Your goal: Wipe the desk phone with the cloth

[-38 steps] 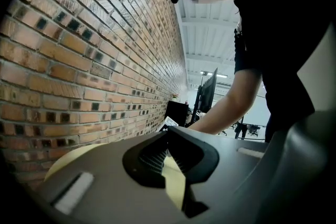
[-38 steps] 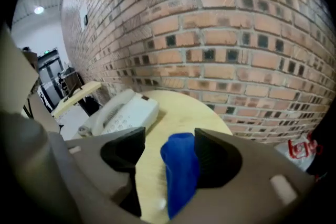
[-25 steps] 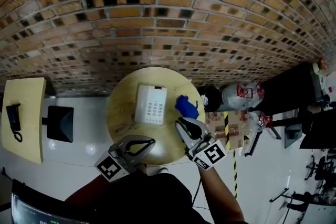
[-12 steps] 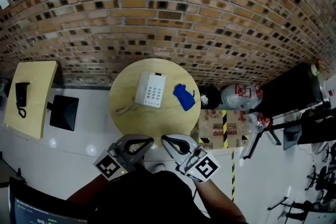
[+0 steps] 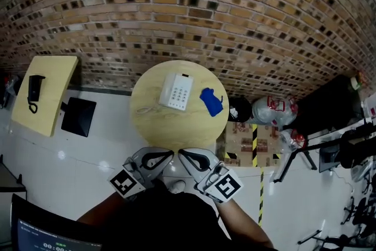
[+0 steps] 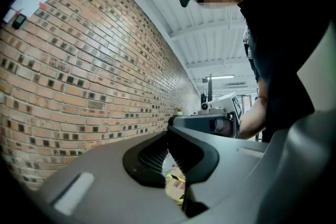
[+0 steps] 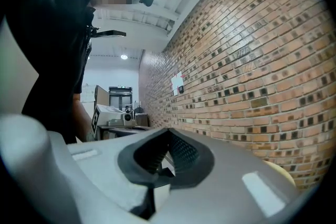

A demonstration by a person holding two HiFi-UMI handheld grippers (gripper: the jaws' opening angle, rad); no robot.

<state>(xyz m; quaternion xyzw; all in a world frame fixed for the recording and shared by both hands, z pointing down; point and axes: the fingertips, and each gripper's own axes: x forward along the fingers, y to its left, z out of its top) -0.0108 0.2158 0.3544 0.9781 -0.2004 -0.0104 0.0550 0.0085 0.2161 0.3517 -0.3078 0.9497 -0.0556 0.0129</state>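
I see the white rectangular plastic desk phone (image 5: 177, 91) lying flat on the round pale wooden surface (image 5: 176, 129), a little toward 12 o'clock from the middle. Its long side runs roughly 12 to 6, with the top leaning slightly toward 1 o'clock. The grey keypad fills its right half and a small dark patch sits at the top edge. A thin pale cord (image 5: 145, 109) trails off from it toward 8 o'clock. The small crumpled blue cloth (image 5: 211, 101) lies at 3 o'clock from the phone, close by but clear of it, near the surface's edge.
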